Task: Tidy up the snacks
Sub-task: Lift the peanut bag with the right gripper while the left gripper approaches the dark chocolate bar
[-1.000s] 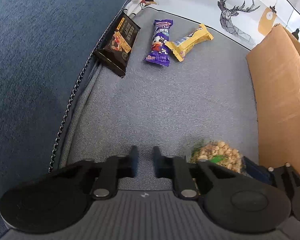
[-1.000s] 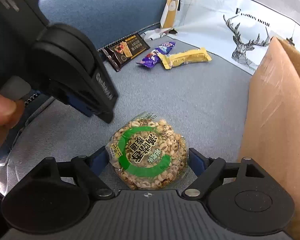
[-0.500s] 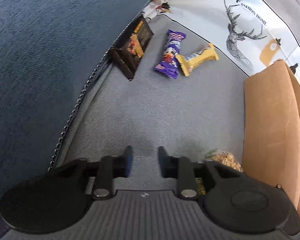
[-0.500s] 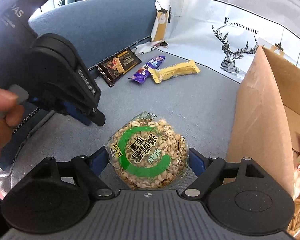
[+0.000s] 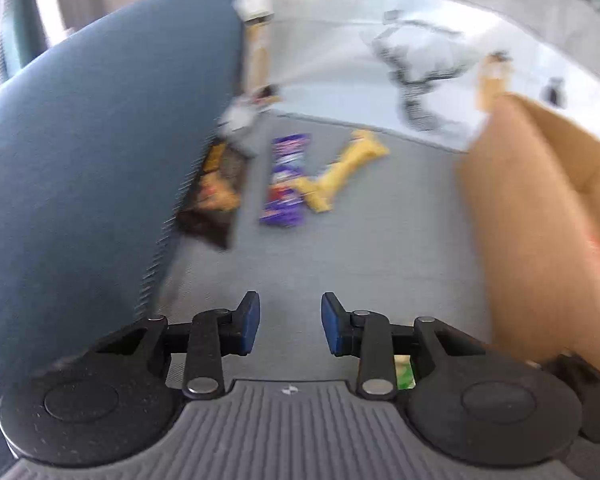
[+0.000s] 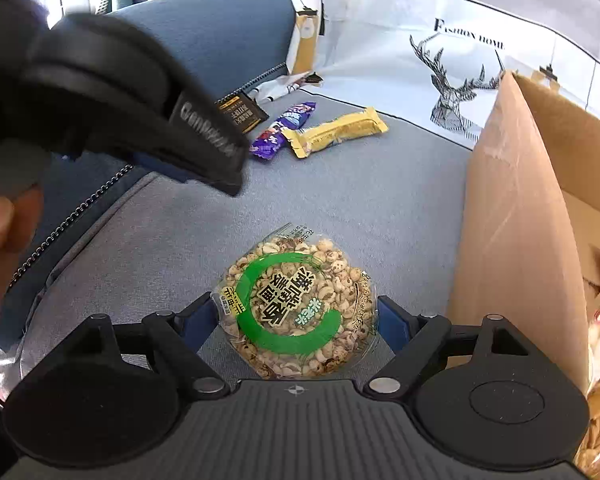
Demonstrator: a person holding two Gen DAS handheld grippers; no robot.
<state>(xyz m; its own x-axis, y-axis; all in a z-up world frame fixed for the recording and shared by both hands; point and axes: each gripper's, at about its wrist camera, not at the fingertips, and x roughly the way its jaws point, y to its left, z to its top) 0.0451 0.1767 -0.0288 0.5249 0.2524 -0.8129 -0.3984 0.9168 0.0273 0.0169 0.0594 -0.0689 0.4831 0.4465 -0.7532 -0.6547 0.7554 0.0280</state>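
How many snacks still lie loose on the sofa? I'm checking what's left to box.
3: a dark bar by the backrest, a purple pack beside it, a yellow bar touching it. Others may be hidden.

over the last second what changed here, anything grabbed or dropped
Both grippers rose off the sofa seat. The right hand-held gripper carried the round puffed-snack pack up, clamped throughout. The left hand-held gripper widened its gap and holds nothing. Nothing was dropped. The dark bar, purple bar, yellow bar and cardboard box stayed put.
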